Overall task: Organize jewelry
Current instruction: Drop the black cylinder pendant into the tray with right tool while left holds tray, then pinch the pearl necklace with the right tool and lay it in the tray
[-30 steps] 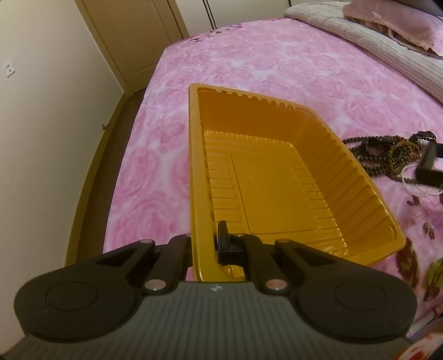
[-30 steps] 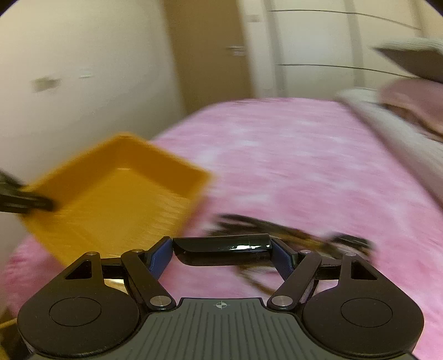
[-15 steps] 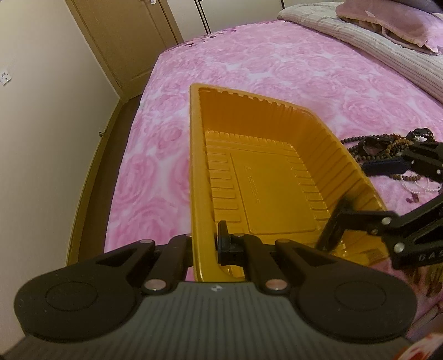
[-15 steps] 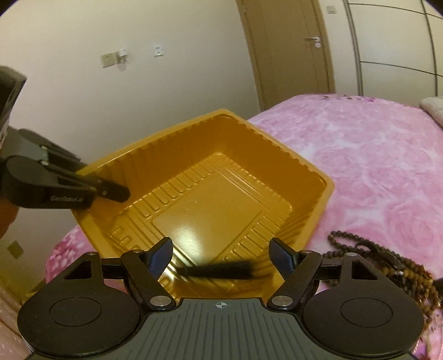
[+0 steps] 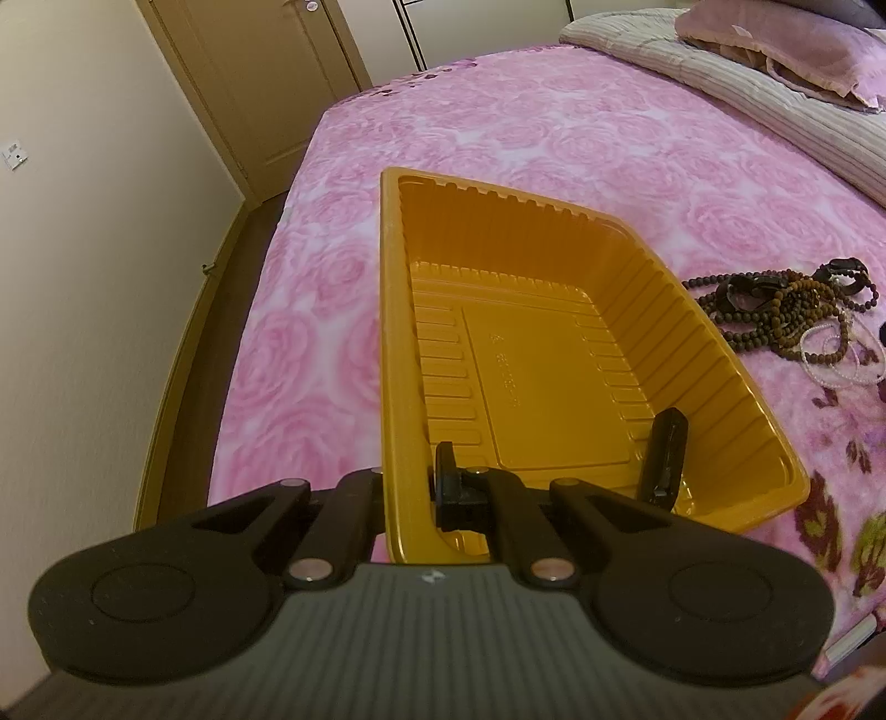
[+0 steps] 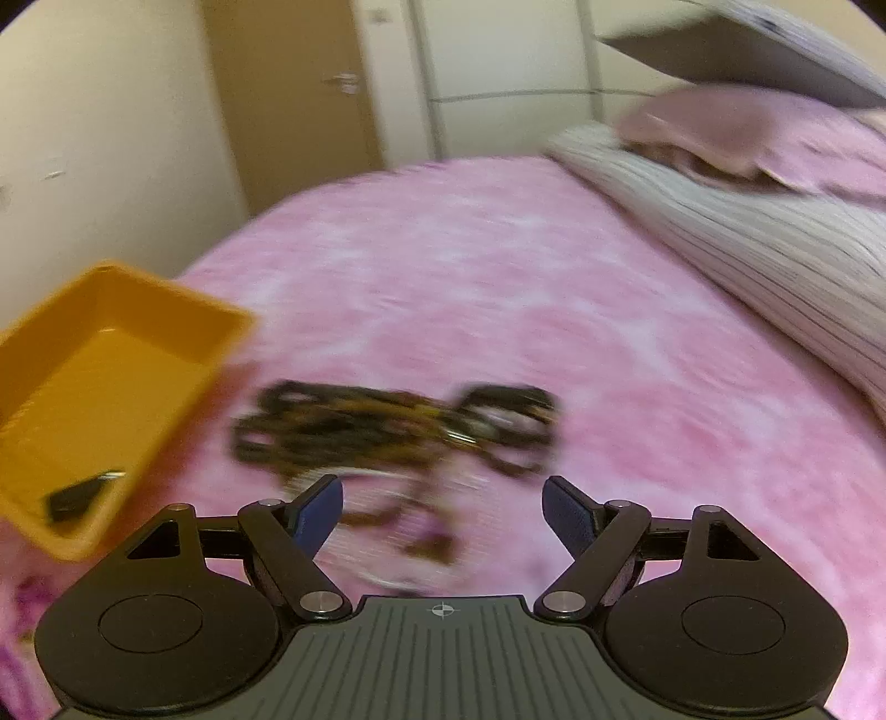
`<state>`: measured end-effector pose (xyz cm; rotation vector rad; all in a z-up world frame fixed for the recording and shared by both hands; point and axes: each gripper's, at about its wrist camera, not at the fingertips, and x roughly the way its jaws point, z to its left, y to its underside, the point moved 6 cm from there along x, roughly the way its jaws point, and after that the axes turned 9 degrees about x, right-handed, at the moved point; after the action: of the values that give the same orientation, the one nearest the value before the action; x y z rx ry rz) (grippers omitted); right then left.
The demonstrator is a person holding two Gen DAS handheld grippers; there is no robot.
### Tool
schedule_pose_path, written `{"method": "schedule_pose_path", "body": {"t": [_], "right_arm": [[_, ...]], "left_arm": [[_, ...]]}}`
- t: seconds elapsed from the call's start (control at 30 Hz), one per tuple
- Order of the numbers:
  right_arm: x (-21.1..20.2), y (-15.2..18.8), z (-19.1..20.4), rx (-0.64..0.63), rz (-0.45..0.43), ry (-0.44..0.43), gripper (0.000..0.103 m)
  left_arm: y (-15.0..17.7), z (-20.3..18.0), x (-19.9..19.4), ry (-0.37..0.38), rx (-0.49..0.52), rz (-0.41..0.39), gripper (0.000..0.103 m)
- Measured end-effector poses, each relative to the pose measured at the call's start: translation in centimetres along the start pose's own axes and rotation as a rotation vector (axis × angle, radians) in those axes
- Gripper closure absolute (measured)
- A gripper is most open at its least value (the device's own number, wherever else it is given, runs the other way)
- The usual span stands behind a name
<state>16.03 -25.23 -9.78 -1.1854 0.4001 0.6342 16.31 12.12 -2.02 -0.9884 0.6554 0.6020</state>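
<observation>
My left gripper [image 5: 412, 493] is shut on the near left wall of an orange plastic tray [image 5: 554, 260] and holds it over the pink bed. A black bangle piece [image 5: 664, 459] leans inside the tray's near right corner; it also shows in the right wrist view [image 6: 83, 494]. A pile of dark and brown bead strings with a white bracelet [image 5: 792, 315] lies on the bed right of the tray. My right gripper [image 6: 443, 507] is open and empty, just short of that pile [image 6: 398, 426]. The tray [image 6: 166, 299] is at its left. The right view is blurred.
The pink rose bedspread [image 5: 554, 111] fills the view. A striped grey blanket [image 5: 775, 105] and a pink pillow [image 5: 786, 50] lie at the far right. The bed's left edge drops to a floor strip by the wall [image 5: 83, 277]. A wooden door [image 5: 249, 83] stands behind.
My right gripper let the black bangle piece go into the tray, opened, and swung back right toward the bead pile. The left gripper kept holding the tray.
</observation>
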Motion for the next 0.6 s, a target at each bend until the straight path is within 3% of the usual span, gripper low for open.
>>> {"method": "schedule_pose_path", "body": {"t": [0.1, 0.33, 0.37, 0.4, 0.43, 0.6], "right_arm": [[0.7, 0.2, -1.7, 0.036, 0.028, 0.030, 0.055], [3.1, 1.4, -0.6, -0.015, 0.082, 0.070, 0.074], [3.2, 1.4, -0.5, -0.027, 0.080, 0.084, 0.082], [3.2, 1.5, -0.4, -0.035, 0.081, 0.096, 0.097], [3.1, 1.5, -0.5, -0.039, 0.080, 0.104, 0.101], [1.6, 0.8, -0.3, -0.056, 0.063, 0.101, 0.101]], "left_arm": [[-0.1, 0.1, 0.0, 0.001, -0.004, 0.001, 0.100], [0.0, 0.1, 0.0, 0.001, -0.005, 0.002, 0.100], [0.0, 0.1, 0.0, 0.000, -0.004, 0.002, 0.100], [0.0, 0.1, 0.0, 0.001, -0.004, 0.001, 0.100], [0.0, 0.1, 0.0, 0.001, -0.004, 0.001, 0.100], [0.0, 0.1, 0.0, 0.000, -0.005, 0.002, 0.100]]}}
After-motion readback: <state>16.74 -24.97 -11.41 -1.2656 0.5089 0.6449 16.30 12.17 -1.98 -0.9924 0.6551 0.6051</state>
